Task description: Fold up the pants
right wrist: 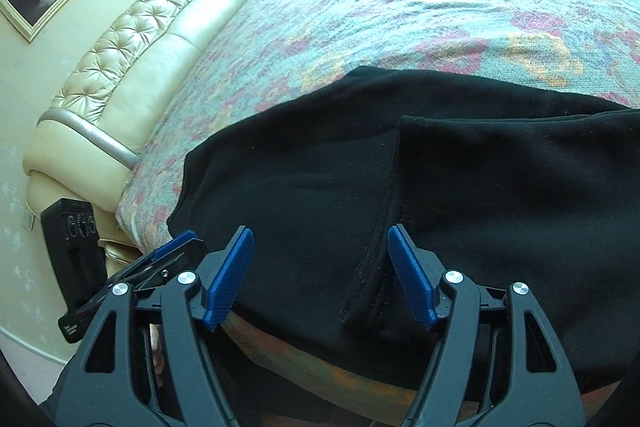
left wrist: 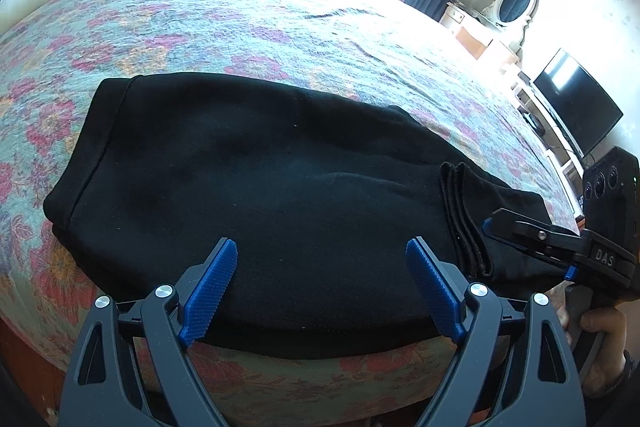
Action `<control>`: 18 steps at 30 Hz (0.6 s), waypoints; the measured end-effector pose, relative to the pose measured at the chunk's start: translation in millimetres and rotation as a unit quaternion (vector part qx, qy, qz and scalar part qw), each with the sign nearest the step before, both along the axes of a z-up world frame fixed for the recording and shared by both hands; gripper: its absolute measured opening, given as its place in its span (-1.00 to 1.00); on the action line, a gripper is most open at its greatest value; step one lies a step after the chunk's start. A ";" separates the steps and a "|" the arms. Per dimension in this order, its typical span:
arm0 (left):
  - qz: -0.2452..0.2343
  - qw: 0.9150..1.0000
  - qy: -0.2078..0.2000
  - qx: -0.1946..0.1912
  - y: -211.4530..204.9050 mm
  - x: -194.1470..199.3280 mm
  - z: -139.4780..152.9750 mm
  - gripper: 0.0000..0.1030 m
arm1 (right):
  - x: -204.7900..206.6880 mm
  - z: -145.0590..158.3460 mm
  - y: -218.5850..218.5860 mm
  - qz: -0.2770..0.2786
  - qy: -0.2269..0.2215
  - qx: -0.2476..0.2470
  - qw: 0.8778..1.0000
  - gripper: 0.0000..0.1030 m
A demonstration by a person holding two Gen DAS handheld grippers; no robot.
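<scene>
black fleece pants (left wrist: pixel 248 179) folded flat at near edge of bed with floral woven bedspread (left wrist: pixel 240 11). left wrist view: left gripper (left wrist: pixel 322 291) spread wide above pants, blue pads clear of cloth; right gripper (left wrist: pixel 520 227) at hemmed cuff end, side-on. right wrist view: right gripper (right wrist: pixel 320 277) spread wide, nothing clamped, cuff hem (right wrist: pixel 372 287) lying between fingers; cream tufted headboard (right wrist: pixel 132 67) behind.

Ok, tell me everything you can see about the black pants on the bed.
The black pants look like soft, fleecy knit. They lie folded over themselves in a flat, wide bundle near the edge of the floral bedspread. A stitched hem band rests on top towards the right end. The left gripper and right gripper hover over them, jaws open and pressing on nothing.
</scene>
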State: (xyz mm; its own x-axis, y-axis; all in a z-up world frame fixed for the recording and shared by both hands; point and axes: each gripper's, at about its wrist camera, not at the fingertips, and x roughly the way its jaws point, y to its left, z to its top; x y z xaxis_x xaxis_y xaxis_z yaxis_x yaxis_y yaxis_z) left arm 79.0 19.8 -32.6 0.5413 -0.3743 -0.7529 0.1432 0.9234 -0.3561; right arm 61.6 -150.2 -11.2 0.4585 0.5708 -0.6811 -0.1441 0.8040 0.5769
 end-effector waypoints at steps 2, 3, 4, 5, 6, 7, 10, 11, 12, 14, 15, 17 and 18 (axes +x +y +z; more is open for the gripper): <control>0.008 1.000 0.001 -0.016 15.1 0.3 0.6 0.66 | -7.0 7.8 -6.4 -0.004 -0.017 -0.004 1.000 0.37; 0.011 1.000 0.000 -0.021 22.7 -0.5 0.8 0.66 | -10.3 10.2 -9.0 -0.005 -0.022 -0.006 1.000 0.37; 0.015 1.000 -0.002 -0.025 31.1 -0.9 1.8 0.66 | -13.7 11.4 -12.4 -0.008 -0.025 -0.012 1.000 0.37; 0.020 0.999 -0.005 -0.027 40.9 -1.3 3.2 0.66 | -15.8 11.9 -15.9 -0.012 -0.027 -0.016 0.999 0.37; 0.025 0.999 -0.008 -0.033 51.0 -1.5 5.2 0.66 | -19.0 11.7 -20.0 -0.017 -0.029 -0.018 0.999 0.37; 0.031 0.999 -0.012 -0.042 63.0 -1.2 7.2 0.66 | -22.2 10.8 -23.6 -0.022 -0.029 -0.019 0.999 0.37; 0.056 0.995 -0.015 -0.087 105.1 1.0 12.0 0.66 | -30.4 6.9 -30.0 -0.030 -0.027 -0.017 0.999 0.37; 0.064 0.992 -0.014 -0.103 119.1 2.3 11.9 0.66 | -31.8 5.4 -31.3 -0.030 -0.025 -0.017 0.999 0.37; 0.076 0.990 -0.009 -0.115 133.4 4.1 10.8 0.66 | -33.2 4.0 -31.4 -0.029 -0.023 -0.016 0.999 0.37; 0.095 0.987 0.006 -0.131 157.6 8.6 6.5 0.66 | -36.2 1.0 -30.7 -0.026 -0.020 -0.013 0.999 0.38; 0.102 0.985 0.012 -0.136 167.9 11.7 4.3 0.66 | -38.8 -0.3 -29.8 -0.025 -0.020 -0.011 0.999 0.38; 0.111 0.983 0.025 -0.146 184.2 17.8 -3.2 0.66 | -41.9 -3.5 -25.0 -0.018 -0.016 -0.008 1.000 0.39; 0.111 0.981 0.036 -0.152 190.0 21.9 -8.8 0.66 | -43.4 -5.2 -22.2 -0.014 -0.014 -0.008 1.000 0.39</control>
